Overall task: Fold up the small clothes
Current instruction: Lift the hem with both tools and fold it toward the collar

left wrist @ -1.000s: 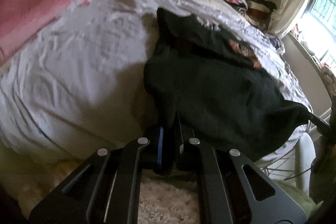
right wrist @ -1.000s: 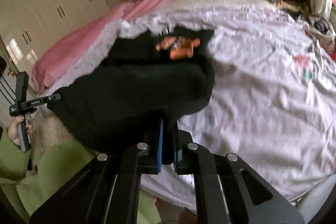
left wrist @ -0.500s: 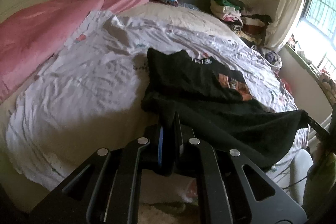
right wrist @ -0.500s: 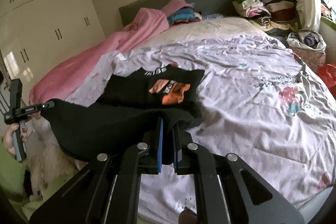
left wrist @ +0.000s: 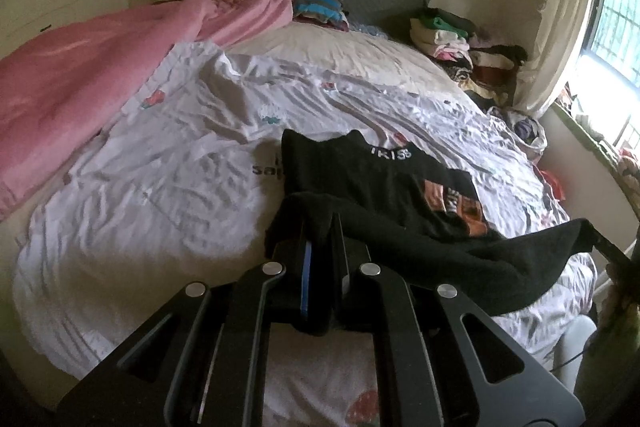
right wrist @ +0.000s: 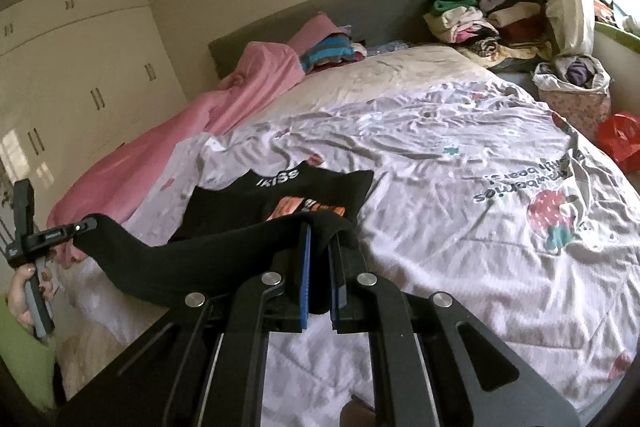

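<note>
Both the left gripper (left wrist: 320, 239) and the right gripper (right wrist: 319, 247) are clamping the near hem of the black T-shirt (left wrist: 372, 179) lying on the bed sheet (left wrist: 160, 187), apparently beginning a fold that calls for carrying the hem toward twelve o'clock.

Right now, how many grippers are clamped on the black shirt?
2. The left gripper pinches one near corner of the black shirt; the right gripper pinches the other. Neither grip looks hidden.
</note>
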Motion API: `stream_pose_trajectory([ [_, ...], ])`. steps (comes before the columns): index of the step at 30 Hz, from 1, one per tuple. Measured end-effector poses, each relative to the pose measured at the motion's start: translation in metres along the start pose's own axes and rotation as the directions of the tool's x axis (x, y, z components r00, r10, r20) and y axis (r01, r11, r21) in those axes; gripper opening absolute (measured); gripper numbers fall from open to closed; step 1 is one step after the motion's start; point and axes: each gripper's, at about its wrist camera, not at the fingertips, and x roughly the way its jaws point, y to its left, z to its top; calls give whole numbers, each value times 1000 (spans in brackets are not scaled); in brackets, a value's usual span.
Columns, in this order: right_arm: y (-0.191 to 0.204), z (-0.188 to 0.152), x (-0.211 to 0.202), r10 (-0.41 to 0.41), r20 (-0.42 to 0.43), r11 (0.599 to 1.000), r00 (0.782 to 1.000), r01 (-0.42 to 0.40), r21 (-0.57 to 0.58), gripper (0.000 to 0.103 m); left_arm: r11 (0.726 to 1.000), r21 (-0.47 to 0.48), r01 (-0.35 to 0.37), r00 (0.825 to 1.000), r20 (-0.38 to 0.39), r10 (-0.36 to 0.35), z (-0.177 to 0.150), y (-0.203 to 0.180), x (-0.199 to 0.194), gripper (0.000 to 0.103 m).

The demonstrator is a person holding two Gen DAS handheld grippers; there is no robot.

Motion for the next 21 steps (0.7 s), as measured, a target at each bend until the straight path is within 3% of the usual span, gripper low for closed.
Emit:
stream_pose_trajectory([
  [21, -19, 47, 56, -46, 34, 997, 998, 44, 62, 7, 999, -26, -24, 999, 29, 25, 52, 4, 53, 2],
])
